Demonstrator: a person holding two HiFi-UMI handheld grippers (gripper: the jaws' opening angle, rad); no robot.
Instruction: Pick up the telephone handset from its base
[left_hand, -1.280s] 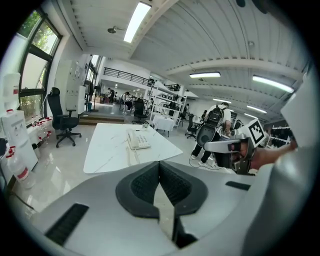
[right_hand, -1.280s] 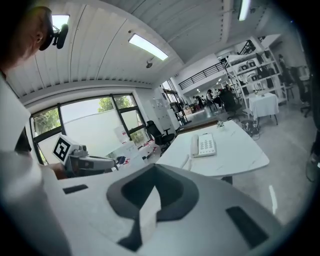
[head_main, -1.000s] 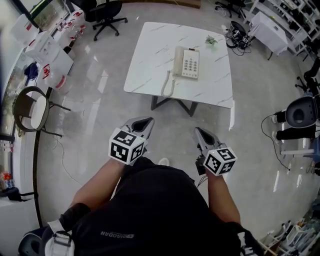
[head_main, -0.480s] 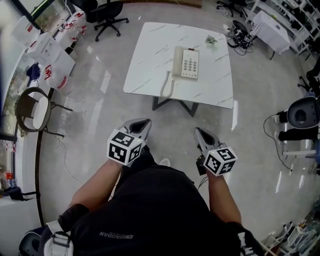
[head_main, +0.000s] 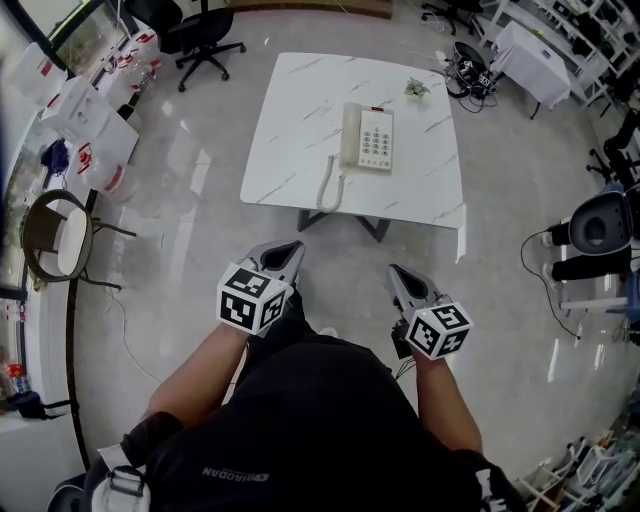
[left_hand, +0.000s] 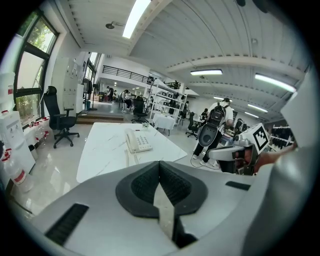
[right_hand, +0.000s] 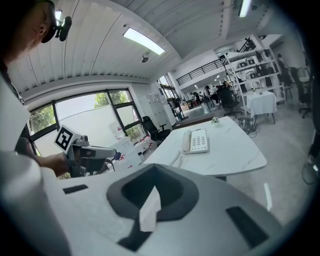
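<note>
Telephone ahead, left gripper, right gripper tilted down

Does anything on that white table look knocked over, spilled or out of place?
Nothing stands out. The telephone lies flat on the table, its handset seated on the base, and the coiled cord trails loosely towards the near edge. A small green plant sits near the far edge.
</note>
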